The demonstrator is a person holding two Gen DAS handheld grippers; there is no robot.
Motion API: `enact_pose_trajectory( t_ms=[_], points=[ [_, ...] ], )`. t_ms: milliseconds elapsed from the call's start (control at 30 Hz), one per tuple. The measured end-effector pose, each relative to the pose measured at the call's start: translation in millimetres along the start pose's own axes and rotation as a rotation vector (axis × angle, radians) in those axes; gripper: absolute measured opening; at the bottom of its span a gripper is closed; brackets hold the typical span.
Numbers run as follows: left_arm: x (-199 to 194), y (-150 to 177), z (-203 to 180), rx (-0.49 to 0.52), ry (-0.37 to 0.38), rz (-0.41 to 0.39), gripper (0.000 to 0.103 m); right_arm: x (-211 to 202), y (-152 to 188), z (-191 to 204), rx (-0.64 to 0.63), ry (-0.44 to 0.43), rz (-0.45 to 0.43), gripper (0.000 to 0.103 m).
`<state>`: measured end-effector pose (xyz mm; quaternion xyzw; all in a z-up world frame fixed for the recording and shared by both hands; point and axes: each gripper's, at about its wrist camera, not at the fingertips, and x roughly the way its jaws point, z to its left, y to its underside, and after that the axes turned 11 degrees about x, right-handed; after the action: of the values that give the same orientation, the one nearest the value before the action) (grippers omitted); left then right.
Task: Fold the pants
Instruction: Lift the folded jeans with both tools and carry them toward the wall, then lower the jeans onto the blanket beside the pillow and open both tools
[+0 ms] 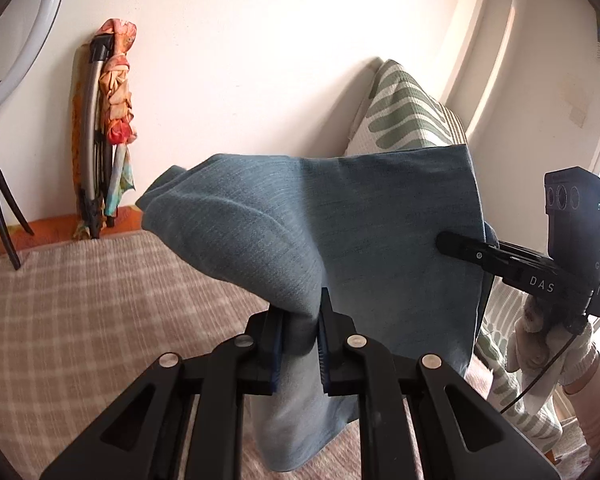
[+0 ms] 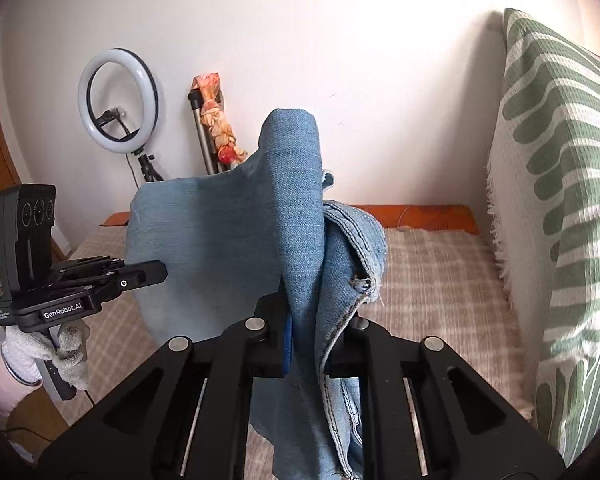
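While we hold the pants [image 1: 340,232] up off the bed [image 1: 80,312] between the 2 grippers, the step in hand looks like carrying a fold over, and doing it well means keeping both pinches level so the cloth between them hangs flat and square before we lower it. Our left gripper [image 1: 302,336] is clamped on a bunched thickness of denim, and our right gripper [image 2: 324,332] is likewise closed on several layers, the stitched seams and a frayed edge spilling past its right finger. We judge that an even pull outward would take out the slack, and a slow descent toward the checked bedcover would stop the hanging part from rolling under. The pants are faded blue denim, paler on the inner face, already doubled, draping below both jaws in mid-air.
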<state>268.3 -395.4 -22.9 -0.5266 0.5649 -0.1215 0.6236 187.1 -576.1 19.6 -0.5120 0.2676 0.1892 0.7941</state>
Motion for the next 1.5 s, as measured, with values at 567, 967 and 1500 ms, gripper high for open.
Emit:
enact_pose_trajectory(
  t_ms=[567,967,1500],
  points=[
    [127.1,-59.6,86.7,0.015,-0.133,0.062,0.011,183.3,-59.4,-69.7,0.075,0.080,0.064,0.012],
    [165.9,-47.6,125.6,-0.062,-0.199,0.166,0.023,200.2,-48.0,-80.0,0.058,0.190,0.092,0.071],
    [120.1,-55.7,76.1,-0.007,-0.245,0.176,0.071,115.8,-24.6,-46.6,0.041,0.188,0.023,0.094]
  ],
)
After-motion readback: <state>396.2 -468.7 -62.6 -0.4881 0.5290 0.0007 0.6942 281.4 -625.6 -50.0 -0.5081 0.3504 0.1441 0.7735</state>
